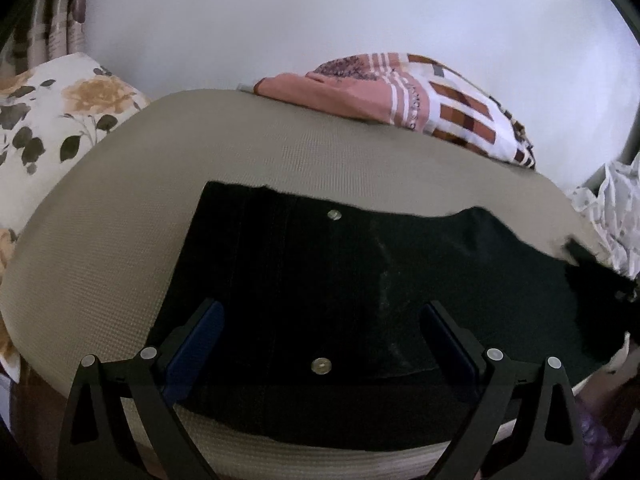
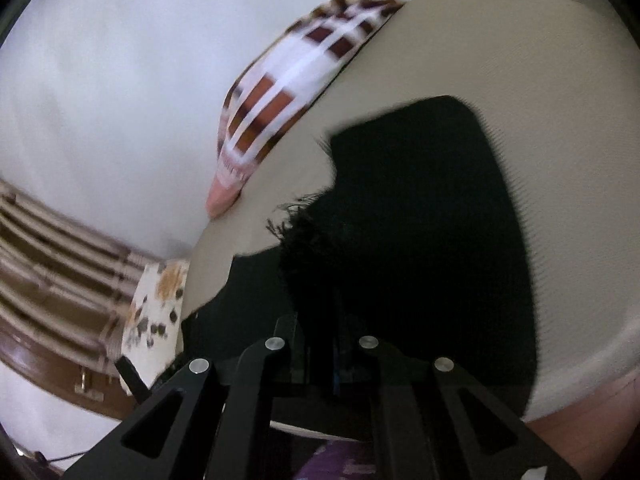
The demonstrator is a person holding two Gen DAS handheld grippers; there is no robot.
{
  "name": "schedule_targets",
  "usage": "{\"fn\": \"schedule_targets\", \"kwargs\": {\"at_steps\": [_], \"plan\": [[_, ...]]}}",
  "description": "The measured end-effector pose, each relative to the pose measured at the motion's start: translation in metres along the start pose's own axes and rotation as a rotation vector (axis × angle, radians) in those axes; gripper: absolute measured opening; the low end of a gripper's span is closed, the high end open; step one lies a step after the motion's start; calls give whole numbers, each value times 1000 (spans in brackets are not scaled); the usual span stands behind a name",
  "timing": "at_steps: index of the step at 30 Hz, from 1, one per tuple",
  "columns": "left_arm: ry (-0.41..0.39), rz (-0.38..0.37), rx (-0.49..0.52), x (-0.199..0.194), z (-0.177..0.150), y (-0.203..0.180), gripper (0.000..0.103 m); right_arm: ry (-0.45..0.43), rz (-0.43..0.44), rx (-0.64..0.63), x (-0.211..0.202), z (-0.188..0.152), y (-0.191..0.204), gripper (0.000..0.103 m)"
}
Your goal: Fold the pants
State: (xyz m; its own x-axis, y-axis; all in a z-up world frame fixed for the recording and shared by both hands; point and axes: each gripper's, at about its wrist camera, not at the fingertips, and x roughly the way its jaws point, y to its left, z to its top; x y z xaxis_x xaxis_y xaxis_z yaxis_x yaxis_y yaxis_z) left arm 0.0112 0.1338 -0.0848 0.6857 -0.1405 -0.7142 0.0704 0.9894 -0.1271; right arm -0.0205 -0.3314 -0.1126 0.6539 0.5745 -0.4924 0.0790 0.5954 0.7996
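The black pants (image 1: 320, 280) lie spread across the beige mattress (image 1: 120, 216), reaching toward its near edge. The left gripper (image 1: 320, 320) hovers above them with its jaws released wide, holding nothing. The right gripper (image 2: 320, 332) is clenched on a frayed hem of the pants.

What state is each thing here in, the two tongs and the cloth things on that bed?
Left tongs: open, over the pants, holding nothing.
Right tongs: shut on dark pants fabric with a frayed edge.
Black pants: spread on the bed, not yet folded flat.
Checked blanket: folded, at the far edge.
Floral pillow: beside the bed.
Bed: covered in beige cloth.
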Motion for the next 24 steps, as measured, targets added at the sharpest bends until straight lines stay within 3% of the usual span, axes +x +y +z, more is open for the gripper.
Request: {"fn": "schedule_targets", "kwargs": {"at_steps": [13, 18, 24], "plan": [[-12, -28, 197, -8, -4, -49, 98, 207, 126, -87, 103, -52, 75, 8], [12, -52, 181, -5, -5, -49, 98, 266, 102, -139, 124, -72, 86, 8], [28, -65, 141, -2, -5, -44, 98, 267, 97, -154, 127, -74, 87, 8]]}}
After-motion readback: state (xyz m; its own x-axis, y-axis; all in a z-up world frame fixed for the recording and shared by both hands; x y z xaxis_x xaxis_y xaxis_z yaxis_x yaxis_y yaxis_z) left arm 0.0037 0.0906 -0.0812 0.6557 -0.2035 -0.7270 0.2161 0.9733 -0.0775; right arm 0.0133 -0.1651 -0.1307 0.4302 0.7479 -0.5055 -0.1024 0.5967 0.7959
